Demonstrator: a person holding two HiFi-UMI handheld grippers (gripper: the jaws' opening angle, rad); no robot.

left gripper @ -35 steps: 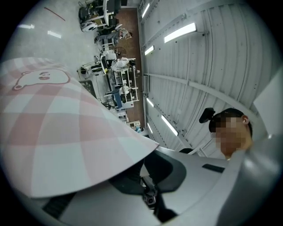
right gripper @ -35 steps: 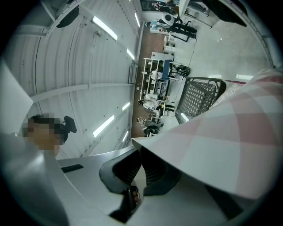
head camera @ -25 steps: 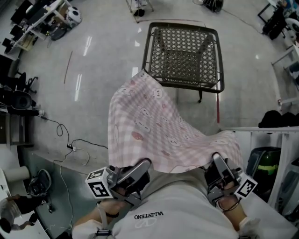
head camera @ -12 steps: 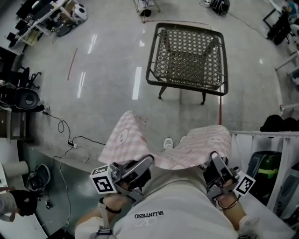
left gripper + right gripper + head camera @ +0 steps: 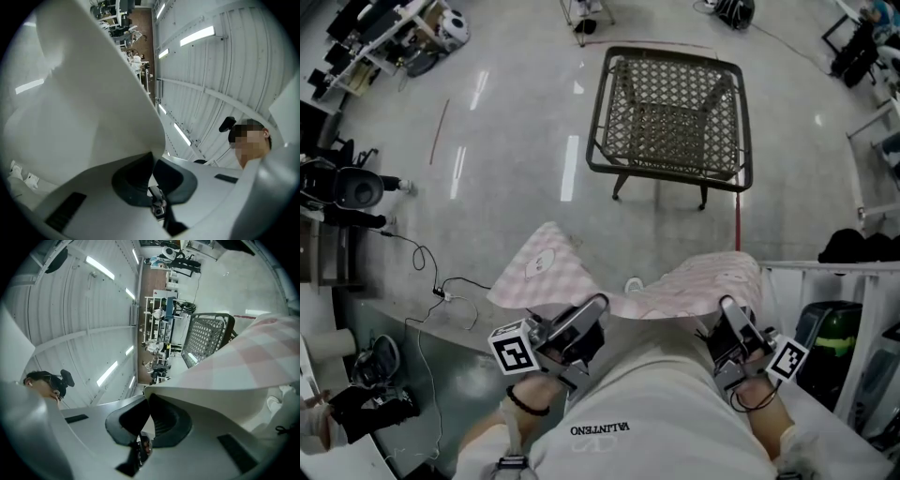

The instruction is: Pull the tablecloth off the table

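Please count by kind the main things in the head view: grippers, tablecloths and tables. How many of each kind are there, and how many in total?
Grippers: 2, the left gripper and the right gripper, each shut on the tablecloth
Tablecloth: 1
Table: 1
Total: 4

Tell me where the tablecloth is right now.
In the head view the tablecloth hangs low in the middle, gripped by the left gripper and the right gripper just ahead of the person's chest, apart from the mesh table farther up.
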